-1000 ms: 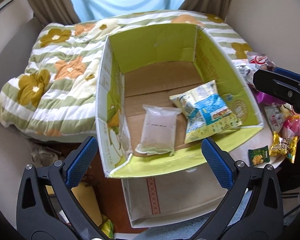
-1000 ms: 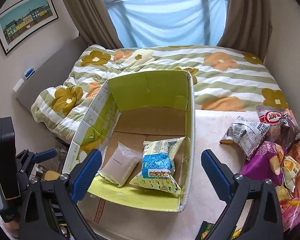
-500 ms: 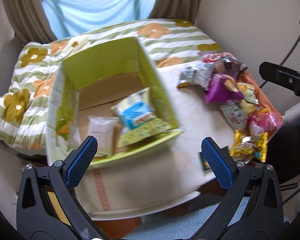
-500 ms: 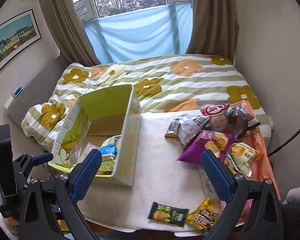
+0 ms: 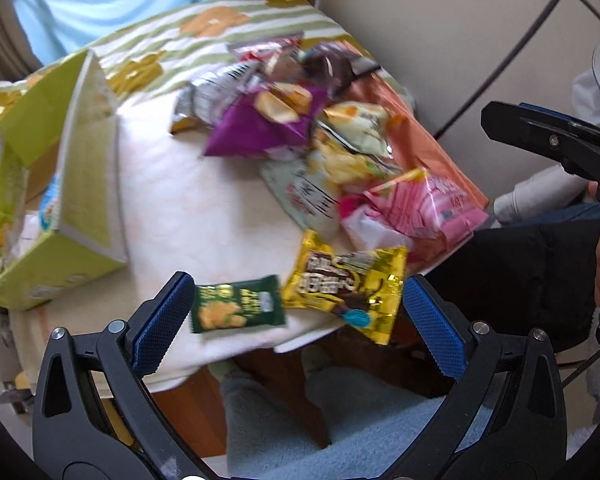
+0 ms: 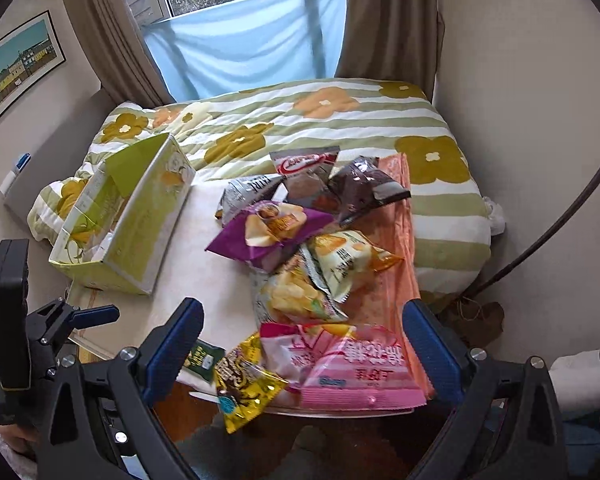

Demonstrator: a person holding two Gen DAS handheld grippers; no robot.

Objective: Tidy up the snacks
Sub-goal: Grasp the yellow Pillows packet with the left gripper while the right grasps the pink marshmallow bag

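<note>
A heap of snack bags lies on the right half of a white-covered table [image 5: 188, 200]: a purple bag [image 5: 260, 128] [image 6: 268, 232], a pink bag [image 5: 428, 208] [image 6: 360, 368], a yellow bag [image 5: 348, 284] [image 6: 244, 384] and a small green packet [image 5: 236, 304] [image 6: 202, 358] at the near edge. A green cardboard box [image 5: 60, 184] [image 6: 128, 220] with snacks inside stands at the left. My left gripper [image 5: 296, 316] is open, hovering above the green packet and yellow bag. My right gripper [image 6: 300, 344] is open over the pink bag.
A bed with a flowered, striped quilt [image 6: 340, 120] runs behind the table, under a window with curtains. An orange bag [image 6: 396, 248] lies under the heap. A pale blue rug [image 5: 340, 432] covers the floor below the table's edge. The wall stands close on the right.
Both grippers have swung from the green box to the right, so the snack heap now fills both views. Both stay open and hold nothing.
</note>
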